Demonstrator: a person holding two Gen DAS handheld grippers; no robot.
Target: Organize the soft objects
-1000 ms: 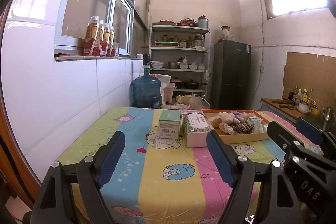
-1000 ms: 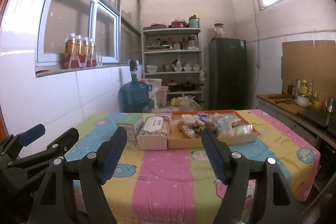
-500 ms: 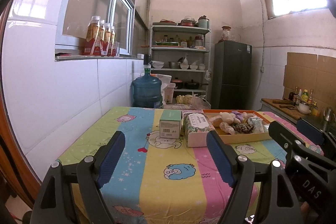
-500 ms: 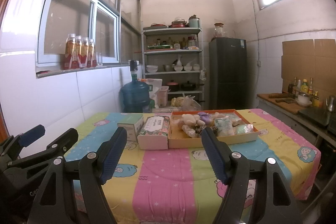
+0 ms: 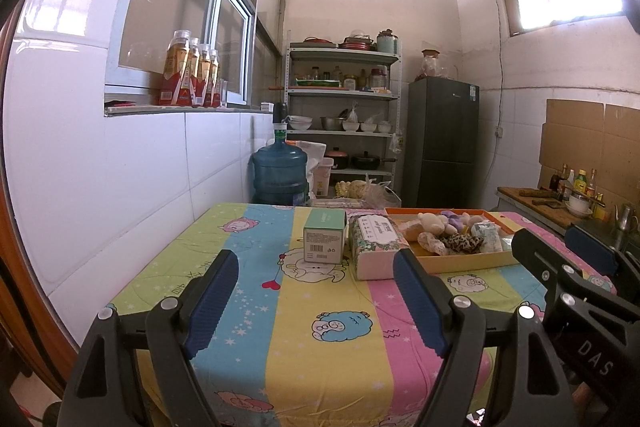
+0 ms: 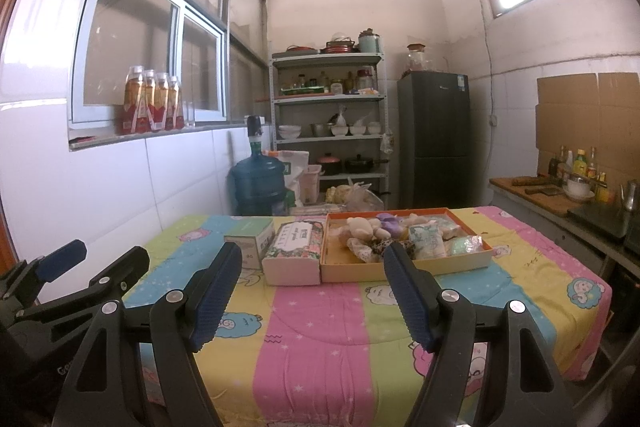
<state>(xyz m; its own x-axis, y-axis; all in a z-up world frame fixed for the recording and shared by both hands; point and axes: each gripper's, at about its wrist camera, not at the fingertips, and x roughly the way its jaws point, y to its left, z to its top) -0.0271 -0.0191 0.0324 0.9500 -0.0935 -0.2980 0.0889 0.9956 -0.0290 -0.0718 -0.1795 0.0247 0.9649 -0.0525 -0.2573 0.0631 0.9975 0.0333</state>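
An orange tray (image 6: 404, 267) at the far side of the table holds several soft things: a beige plush toy (image 6: 360, 227), a purple one (image 6: 390, 223), a leopard-print piece (image 6: 380, 245) and soft packets (image 6: 428, 243). The tray also shows in the left wrist view (image 5: 468, 259). A floral tissue box (image 6: 296, 255) lies left of the tray, and a green-topped carton (image 6: 250, 237) left of that. My left gripper (image 5: 316, 291) and my right gripper (image 6: 312, 283) are both open and empty, held above the near part of the table, well short of the tray.
The table wears a striped cartoon cloth (image 6: 320, 327). A white tiled wall (image 5: 100, 187) runs along its left side. Behind stand a blue water jug (image 6: 258, 183), a metal shelf (image 6: 328, 131) and a dark fridge (image 6: 434, 139). A counter (image 6: 560, 195) stands at the right.
Both views have crept slightly closer to the table. The jaws of both grippers stay open, and nothing on the table has moved.
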